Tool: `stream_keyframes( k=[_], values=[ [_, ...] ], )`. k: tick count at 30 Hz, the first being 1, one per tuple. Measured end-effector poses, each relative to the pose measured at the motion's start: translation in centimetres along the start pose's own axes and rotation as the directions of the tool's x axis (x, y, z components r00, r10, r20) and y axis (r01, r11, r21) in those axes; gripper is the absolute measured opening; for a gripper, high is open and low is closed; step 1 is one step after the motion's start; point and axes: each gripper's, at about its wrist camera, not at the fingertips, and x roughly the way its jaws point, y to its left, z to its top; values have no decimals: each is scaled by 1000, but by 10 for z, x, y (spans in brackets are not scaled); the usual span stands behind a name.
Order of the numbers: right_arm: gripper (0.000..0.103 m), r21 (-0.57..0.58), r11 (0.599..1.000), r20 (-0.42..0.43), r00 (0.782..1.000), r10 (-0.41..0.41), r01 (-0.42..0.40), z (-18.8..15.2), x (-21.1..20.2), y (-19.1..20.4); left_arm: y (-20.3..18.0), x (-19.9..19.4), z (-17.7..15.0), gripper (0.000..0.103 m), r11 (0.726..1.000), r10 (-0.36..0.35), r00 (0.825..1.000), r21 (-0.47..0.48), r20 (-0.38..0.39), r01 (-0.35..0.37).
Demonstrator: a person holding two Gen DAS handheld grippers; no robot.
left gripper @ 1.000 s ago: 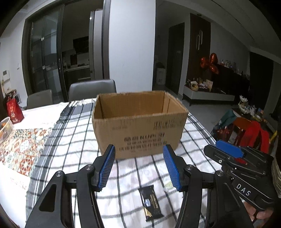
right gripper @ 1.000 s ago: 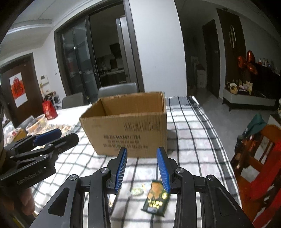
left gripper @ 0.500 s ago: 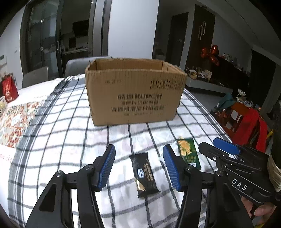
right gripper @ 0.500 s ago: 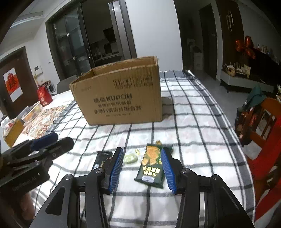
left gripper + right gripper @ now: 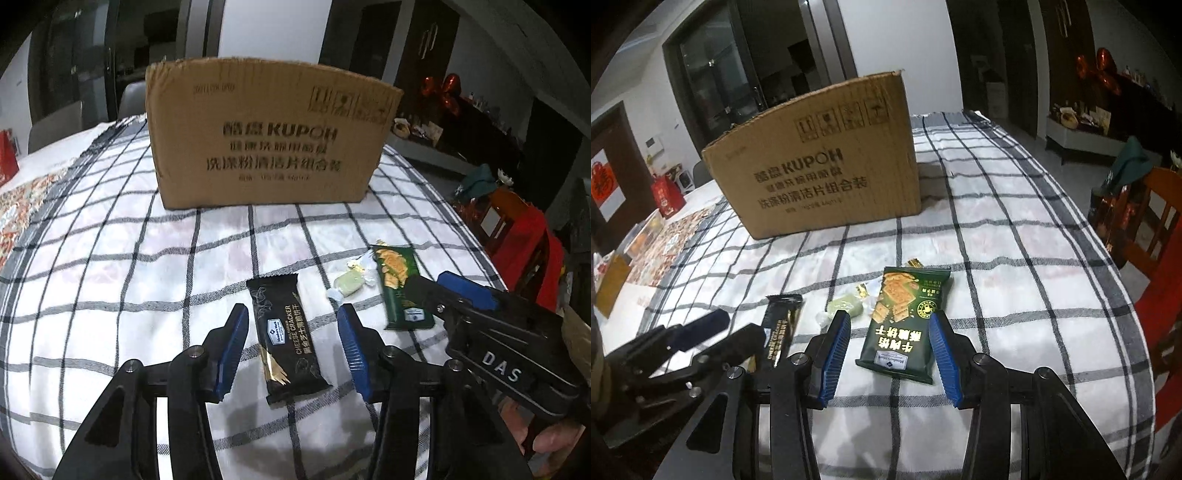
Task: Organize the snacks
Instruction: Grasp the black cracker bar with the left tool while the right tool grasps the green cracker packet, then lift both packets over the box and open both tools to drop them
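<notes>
A black cheese cracker packet lies flat on the checked tablecloth. My left gripper is open, low over it, one finger on each side. A green cracker packet lies to its right; it also shows in the left wrist view. My right gripper is open and straddles the near end of the green packet. A small pale green wrapped candy lies between the two packets, seen too in the right wrist view. A brown cardboard box stands behind them.
The checked tablecloth covers the table; its right edge falls off toward a wooden chair with red cloth. A patterned mat and a red bag sit at the far left. Grey chairs stand behind the box.
Both grippers have come down and forward from above box height to just over the table. Each now has a snack packet between its open fingers.
</notes>
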Motion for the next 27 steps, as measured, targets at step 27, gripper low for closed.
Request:
stream_keyframes(
  k=[27],
  values=[
    [51,17,999,-42,998,-44,45,2,28,-4,-2,33,-6,36,998,65,997,16,-45,-64]
  ],
)
